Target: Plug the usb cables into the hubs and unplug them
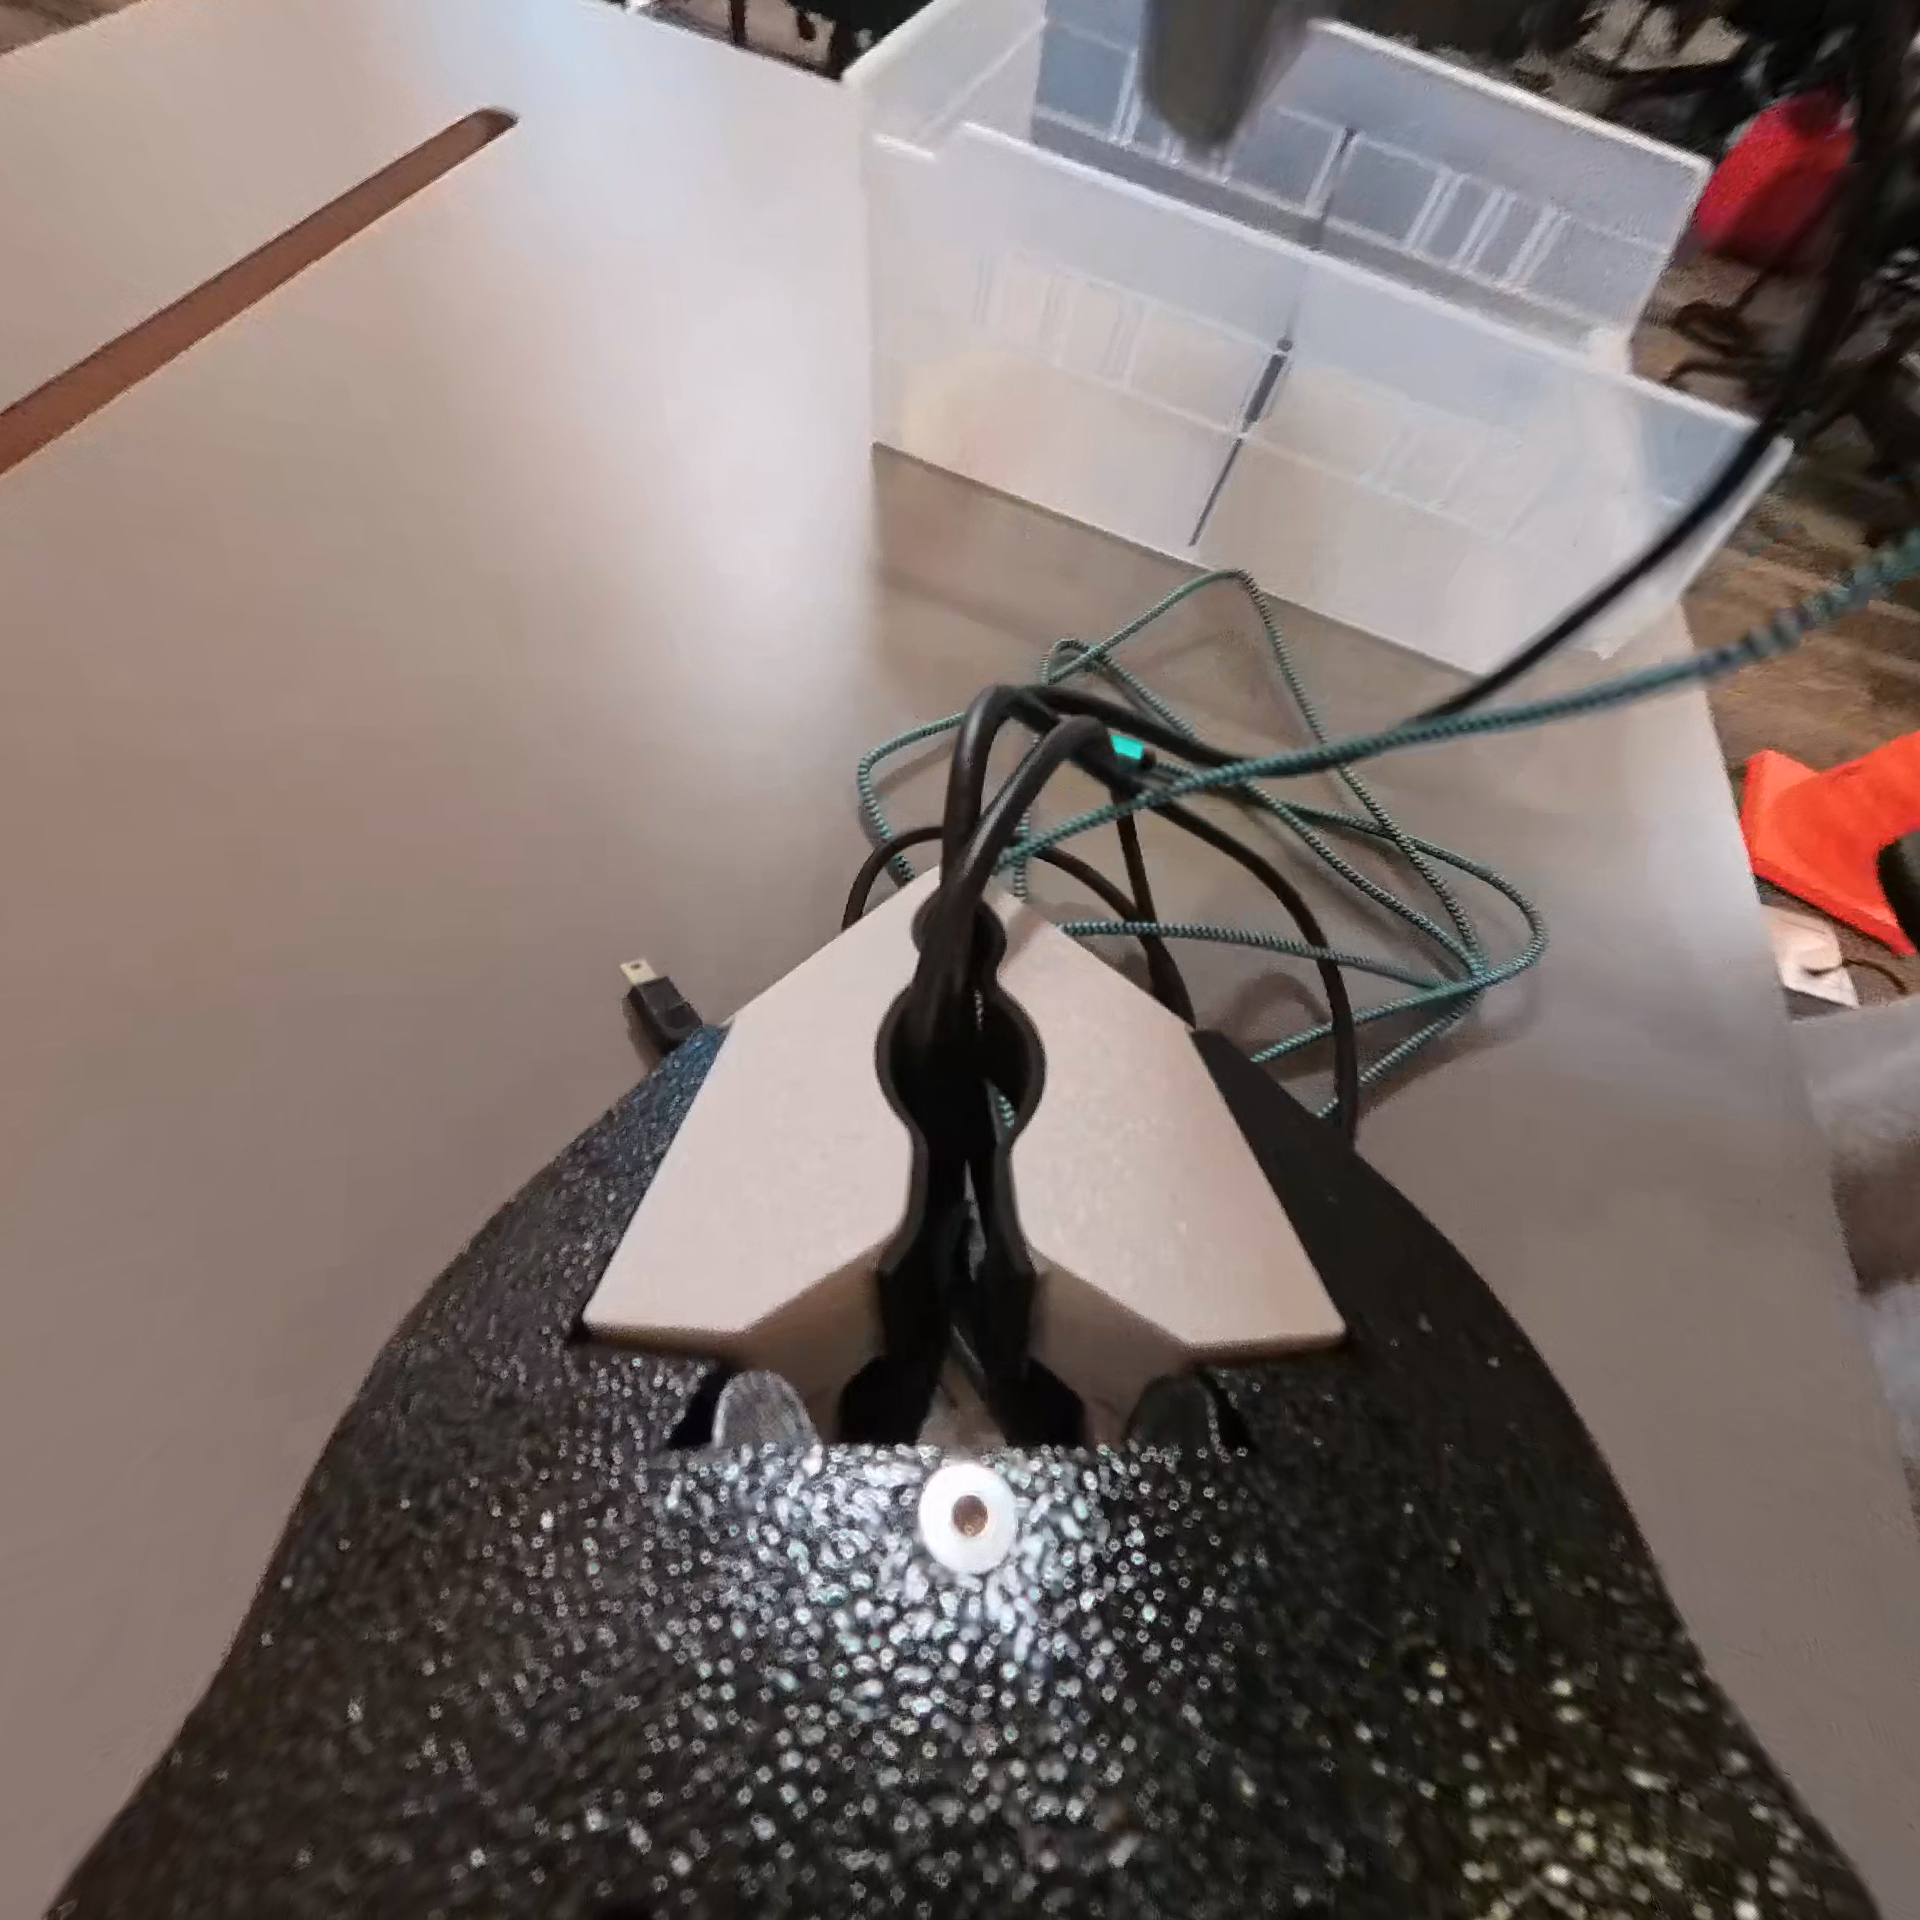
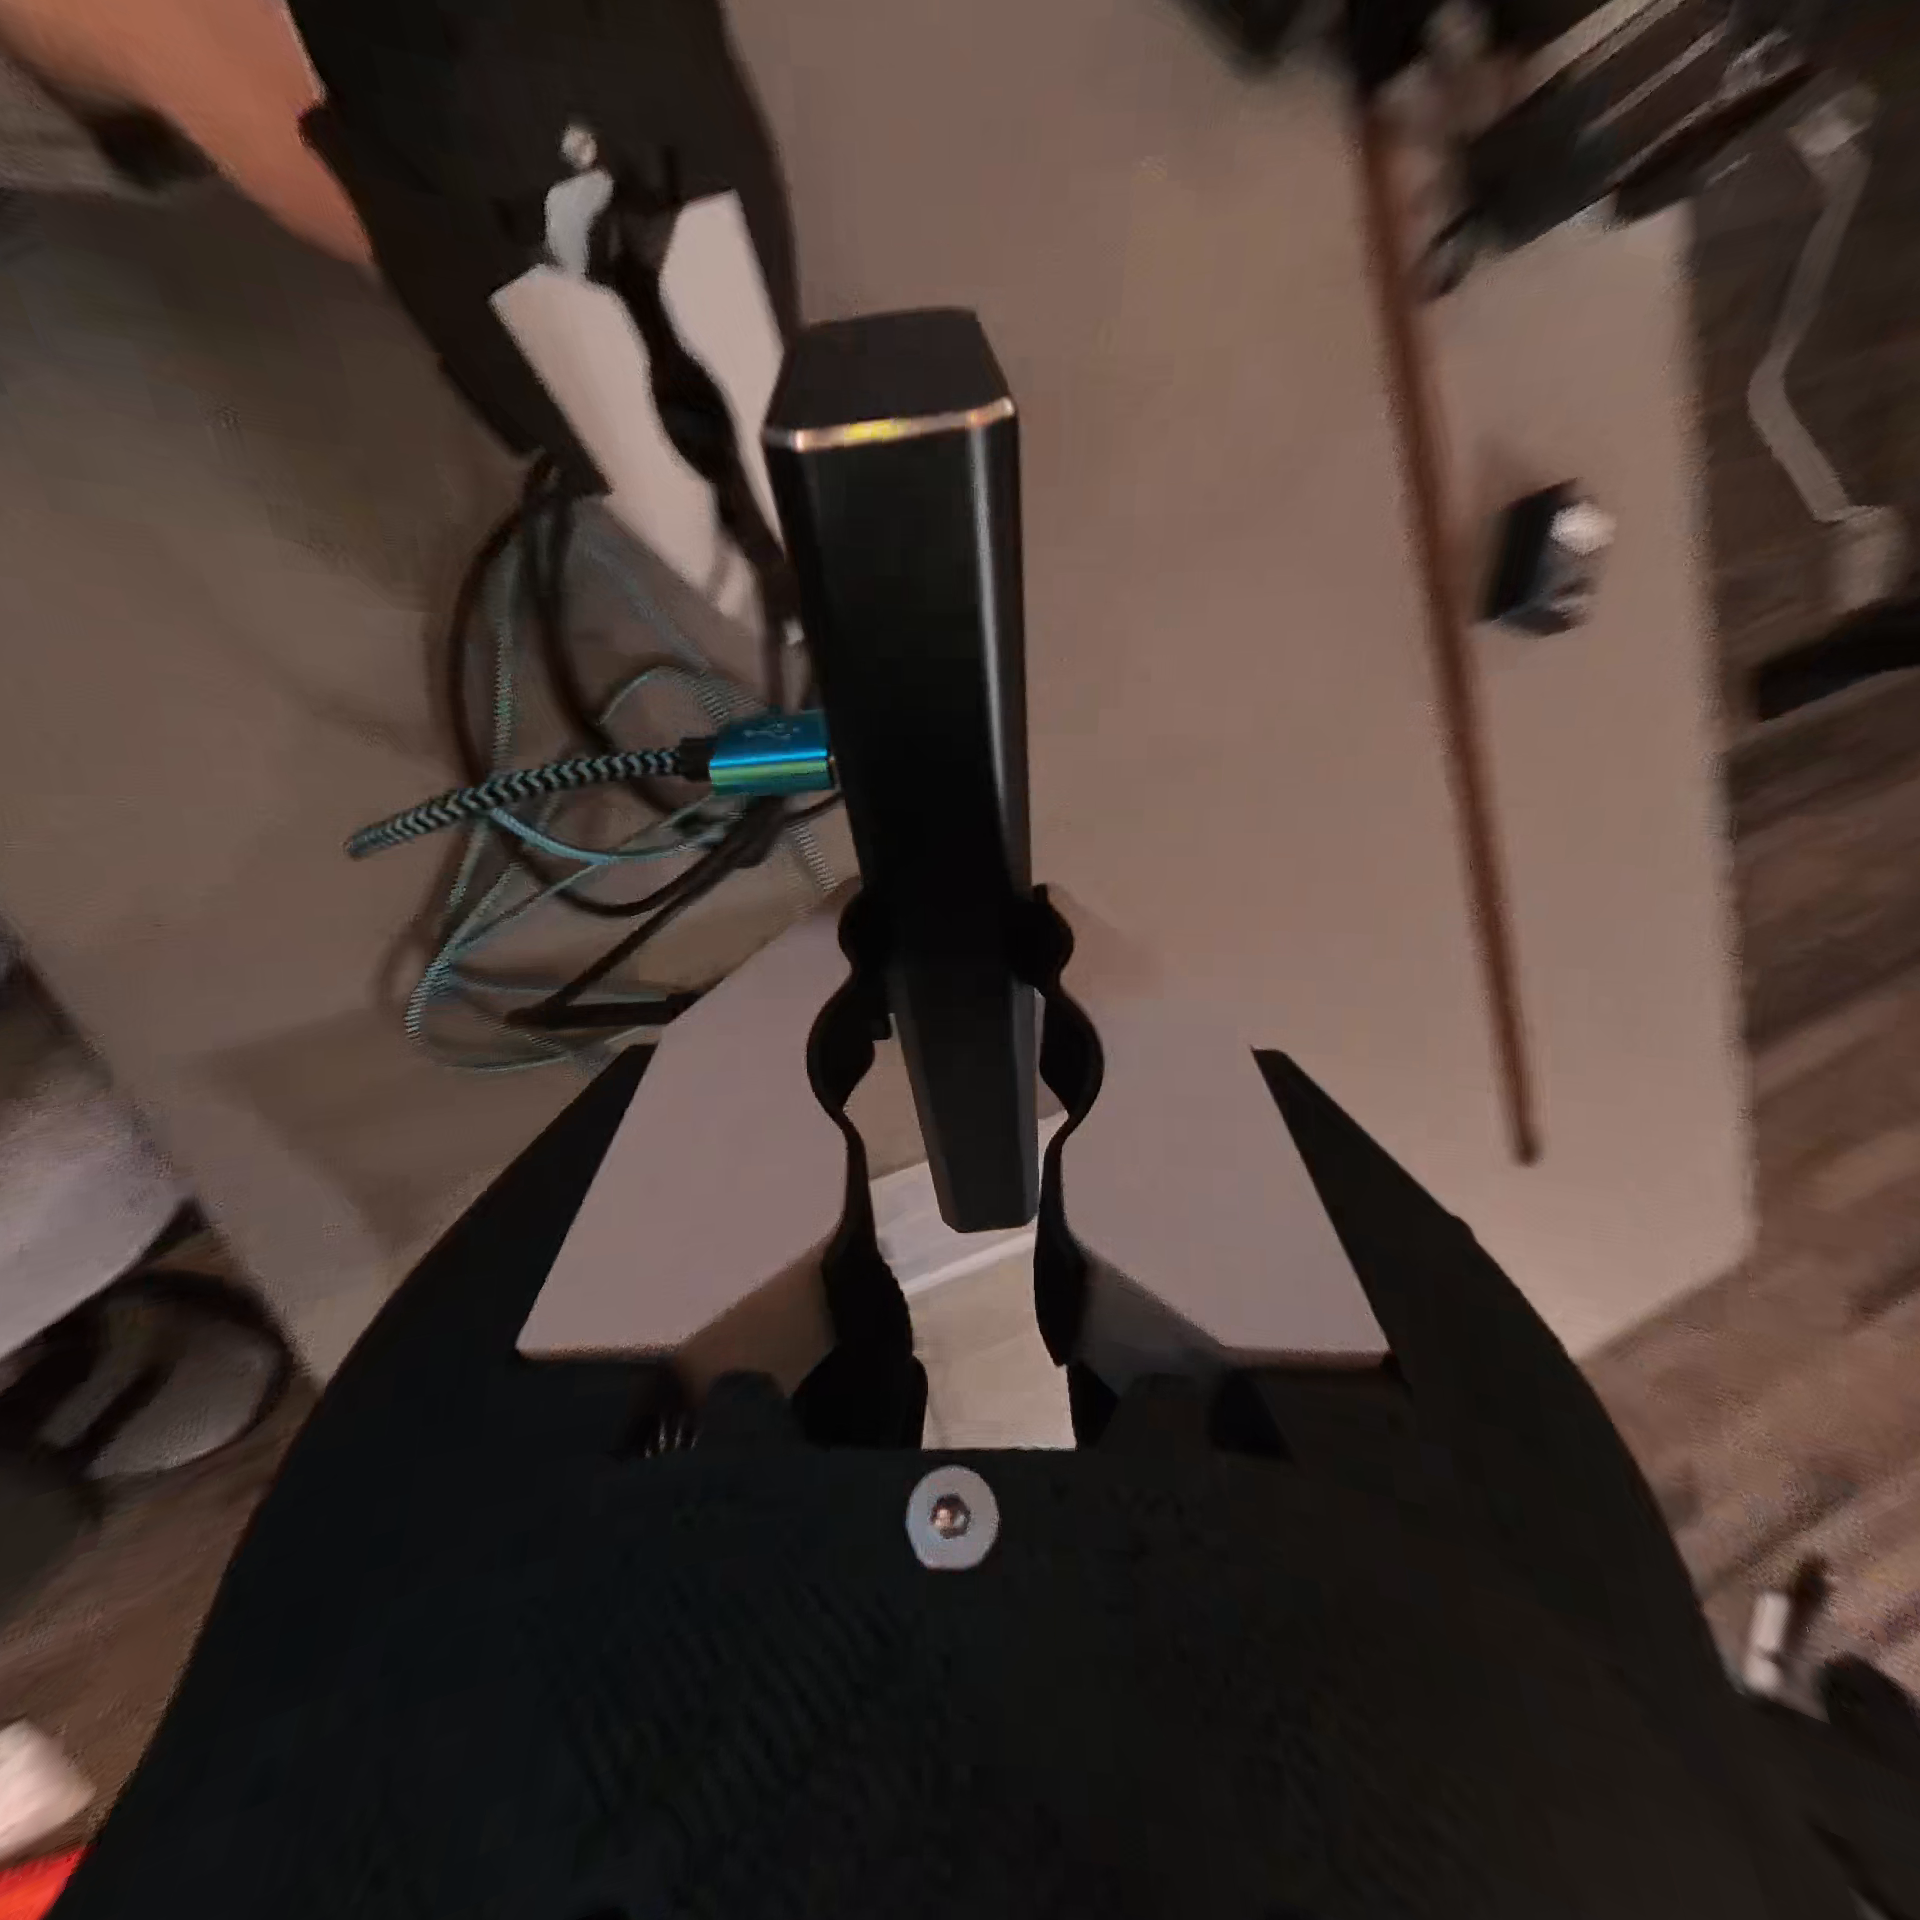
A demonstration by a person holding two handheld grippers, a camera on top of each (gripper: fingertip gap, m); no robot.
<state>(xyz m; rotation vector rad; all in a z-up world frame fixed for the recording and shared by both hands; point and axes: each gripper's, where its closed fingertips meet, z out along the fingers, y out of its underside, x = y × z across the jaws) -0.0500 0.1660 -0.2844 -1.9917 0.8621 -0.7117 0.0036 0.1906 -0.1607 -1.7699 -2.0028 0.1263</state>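
Note:
My left gripper [image 1: 961, 914] is shut on a bundle of black cables [image 1: 987, 769] that loops up ahead of its grey fingers [image 1: 810, 1122]. A green braided cable [image 1: 1382, 914] lies tangled on the grey table [image 1: 416, 727]; one strand rises to the upper right. A loose small black plug [image 1: 657, 1006] lies left of the fingers. My right gripper [image 2: 945, 914] is shut on a long black hub [image 2: 904, 644], held in the air. A blue-green USB plug [image 2: 771, 764] of the braided cable [image 2: 520, 795] sits in the hub's left side. The left gripper also shows in the right wrist view [image 2: 634, 312], blurred.
A clear plastic divided bin [image 1: 1299, 343] stands at the table's back right. A slot [image 1: 249, 281] is cut in the tabletop at far left. An orange object [image 1: 1839, 831] lies off the right edge. A blurred dark shape [image 1: 1195, 73] hangs at the top. One gripper's finger ends stand about 15 cm off the other's. From either gripper's tips it is about 40 cm to the slot [image 1: 249, 281]. Seen from the right wrist view [image 2: 1488, 878] as well.

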